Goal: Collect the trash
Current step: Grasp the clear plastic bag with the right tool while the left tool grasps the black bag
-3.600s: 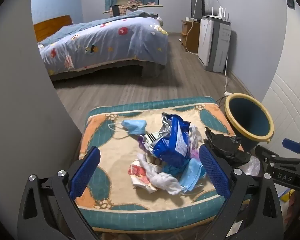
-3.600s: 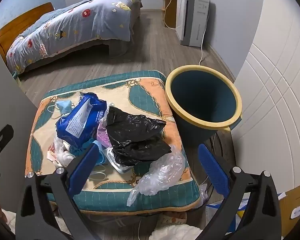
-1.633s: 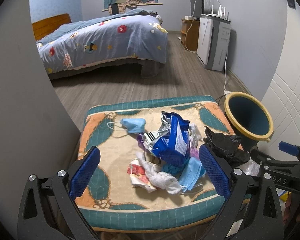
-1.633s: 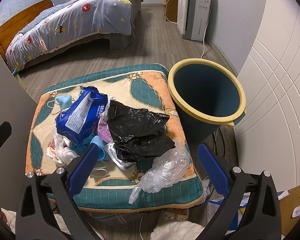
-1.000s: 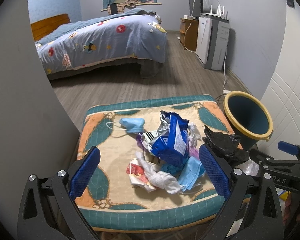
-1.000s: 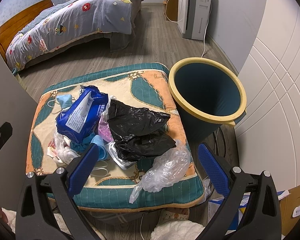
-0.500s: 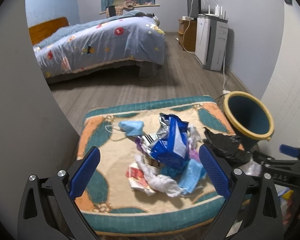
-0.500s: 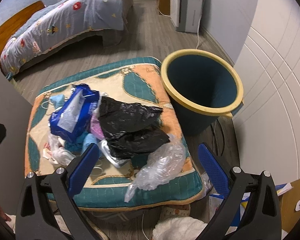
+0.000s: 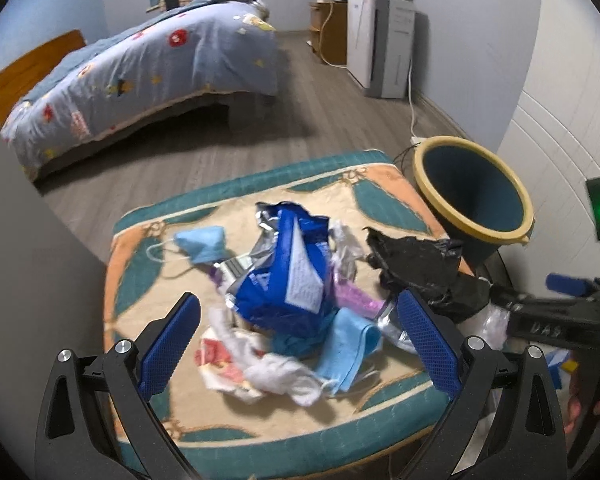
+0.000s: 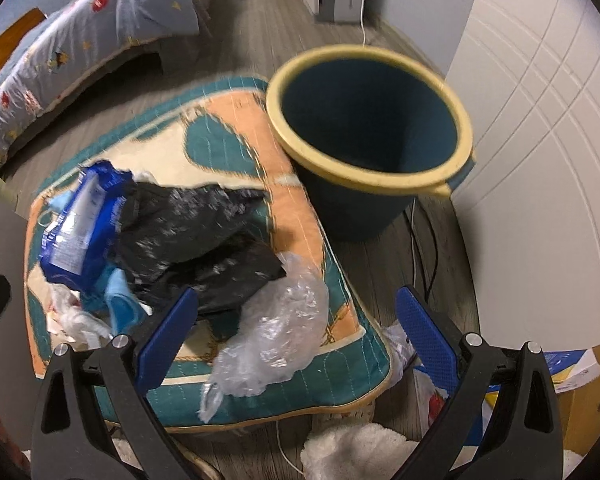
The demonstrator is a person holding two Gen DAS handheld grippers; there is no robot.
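Hovering over the near edge of a cushion (image 9: pixel 140 276), the left tongs (image 9: pixel 298 344) stand spread wide and grip nothing. On the cushion lies a heap of trash: a blue packet (image 9: pixel 288 276) in the middle, a blue mask (image 9: pixel 202 242) apart to its left, a second mask (image 9: pixel 350 346) and a white tissue (image 9: pixel 280 372) nearest the tongs, and a black bag (image 9: pixel 416 264) to the right. A bin (image 9: pixel 472 196) with a yellow rim stands just beside the cushion's far right corner. The right tongs (image 9: pixel 556 316) show at the right edge by the black bag. A bed (image 9: pixel 148 68) lies well behind.

From the right wrist, the right tongs (image 10: pixel 296 340) are likewise spread and empty, above the cushion's (image 10: pixel 236 120) near right corner. Between their fingers lies a clear bag (image 10: pixel 276 332), touching the black bag (image 10: pixel 196 232) behind it. The packet (image 10: pixel 84 224) sits to the left. The bin (image 10: pixel 368 120) stands against the cushion's right side, its inside dark.
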